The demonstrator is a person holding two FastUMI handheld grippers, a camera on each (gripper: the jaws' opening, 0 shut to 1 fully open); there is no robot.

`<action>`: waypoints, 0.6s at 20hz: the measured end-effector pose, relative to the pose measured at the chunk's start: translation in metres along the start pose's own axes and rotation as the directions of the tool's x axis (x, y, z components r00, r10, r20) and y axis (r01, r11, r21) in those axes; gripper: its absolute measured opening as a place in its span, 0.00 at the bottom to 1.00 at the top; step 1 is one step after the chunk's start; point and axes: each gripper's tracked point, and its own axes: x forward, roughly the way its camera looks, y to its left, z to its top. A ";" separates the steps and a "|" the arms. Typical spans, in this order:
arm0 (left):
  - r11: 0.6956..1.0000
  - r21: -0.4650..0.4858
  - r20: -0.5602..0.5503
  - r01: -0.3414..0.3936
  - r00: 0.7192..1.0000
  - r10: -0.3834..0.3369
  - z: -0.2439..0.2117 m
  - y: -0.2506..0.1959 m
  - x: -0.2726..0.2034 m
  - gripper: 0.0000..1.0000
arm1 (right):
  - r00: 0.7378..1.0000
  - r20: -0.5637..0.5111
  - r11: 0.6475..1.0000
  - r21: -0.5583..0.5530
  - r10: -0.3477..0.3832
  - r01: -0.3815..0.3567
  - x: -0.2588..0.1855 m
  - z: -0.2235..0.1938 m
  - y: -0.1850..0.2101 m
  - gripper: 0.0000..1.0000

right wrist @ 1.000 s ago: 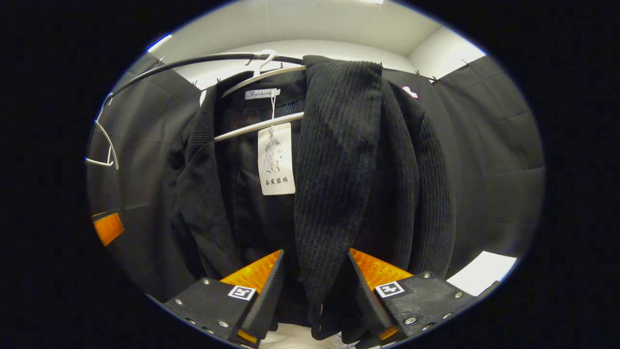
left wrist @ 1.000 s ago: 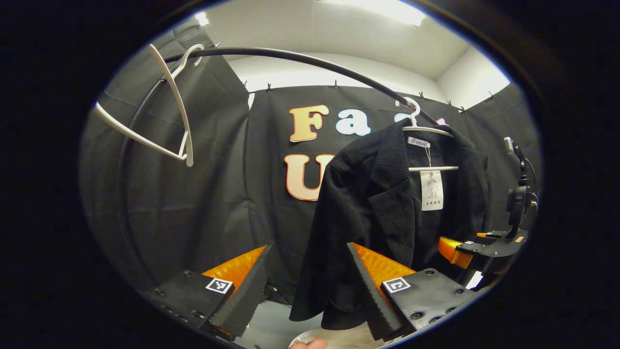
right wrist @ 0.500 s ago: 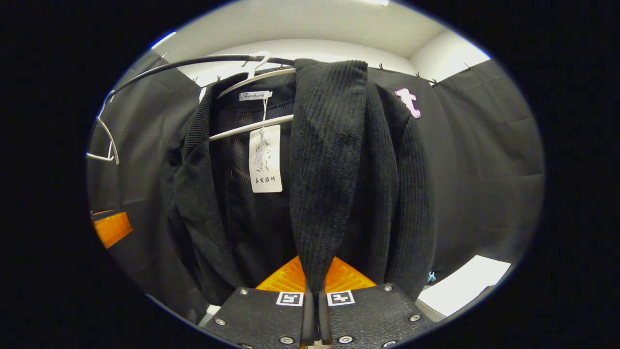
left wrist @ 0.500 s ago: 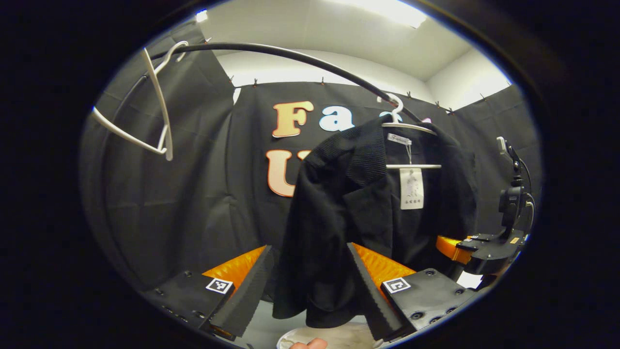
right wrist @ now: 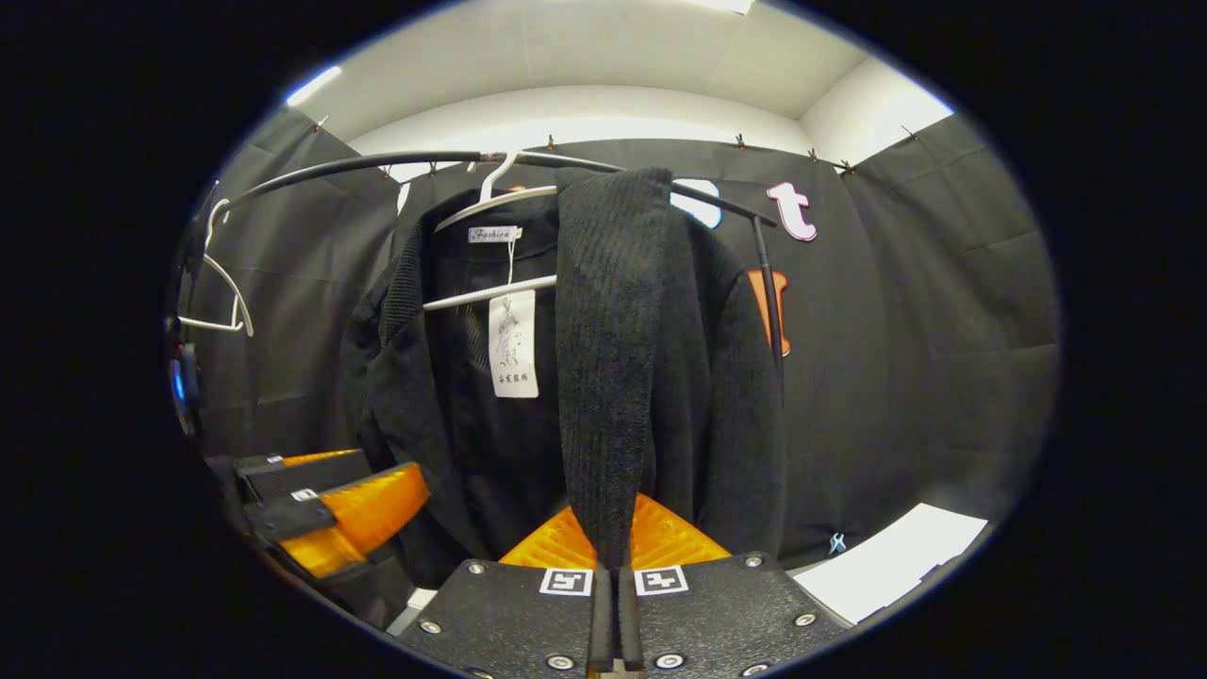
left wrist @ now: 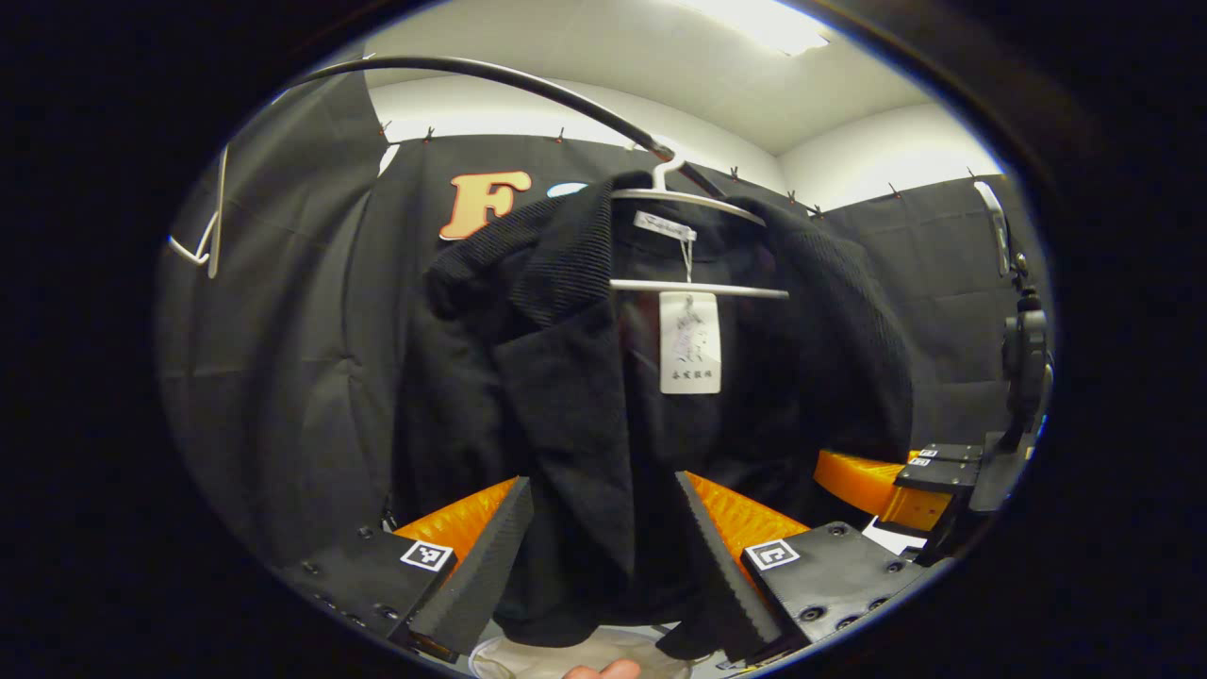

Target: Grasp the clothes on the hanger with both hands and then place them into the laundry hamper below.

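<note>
**Right gripper clamped on jacket lapel, left gripper open around the other front edge**

Right gripper view: right gripper (right wrist: 614,604) has its 2 fingers pressed together with the ribbed lapel strip of the black jacket (right wrist: 603,377) pinched between them. The strip runs straight up from the fingertips to the collar. Left gripper (right wrist: 325,514) shows lower left, beside the jacket's other front panel.

Left gripper view: left gripper (left wrist: 603,556) is spread wide, jaws well apart. The jacket's (left wrist: 566,396) left front panel hangs down into the gap between the 2 fingers; cannot tell if either finger touches the cloth, no pinch visible. Right gripper (left wrist: 905,476) sits at the far right edge of the jacket, low. A fingertip of the person's hand (left wrist: 603,670) peeks in at the bottom edge, with a pale rounded thing (left wrist: 566,655) just below the jacket hem, too little visible to identify.

Behind that: jacket is on the white hanger (right wrist: 490,203), which hooks over the curved black rail (right wrist: 358,168). White paper tag (right wrist: 514,356) dangles inside the collar, below the hanger's crossbar. 1 more white hanger, empty (right wrist: 222,297), sits further along the rail to the left. White sheet (right wrist: 891,561) lies low right against the booth wall.
</note>
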 end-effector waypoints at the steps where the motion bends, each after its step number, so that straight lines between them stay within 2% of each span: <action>1: 1.000 0.005 -0.005 -0.007 1.000 0.007 -0.006 -0.003 0.006 0.95 | 1.000 -0.001 1.000 -0.004 0.005 -0.005 -0.003 0.001 -0.002 0.02; 3: 0.996 0.042 -0.027 -0.072 0.997 0.073 -0.021 0.000 0.021 0.93 | 1.000 -0.001 1.000 -0.006 0.020 -0.020 -0.005 0.004 -0.003 0.02; 4: 0.991 0.063 -0.023 -0.120 0.992 0.121 -0.027 0.005 0.027 0.97 | 1.000 0.003 1.000 -0.014 0.025 -0.025 -0.007 0.006 -0.004 0.02; 6: 0.978 0.093 -0.003 -0.188 0.982 0.189 -0.033 0.010 0.038 0.93 | 0.999 0.005 0.999 -0.027 0.038 -0.038 -0.011 0.009 -0.003 0.02; 9: 0.970 0.111 0.006 -0.218 0.976 0.219 -0.040 0.015 0.057 1.00 | 0.998 0.002 0.998 -0.012 0.066 -0.066 -0.011 0.008 0.001 0.02; 10: 0.967 0.109 0.005 -0.230 0.973 0.231 -0.041 0.018 0.061 0.97 | 0.998 0.001 0.998 -0.009 0.070 -0.070 -0.011 0.008 0.001 0.02; 12: 0.961 0.100 0.013 -0.256 0.967 0.256 -0.040 0.026 0.065 0.97 | 0.997 0.002 0.997 -0.007 0.076 -0.076 -0.012 0.009 0.002 0.03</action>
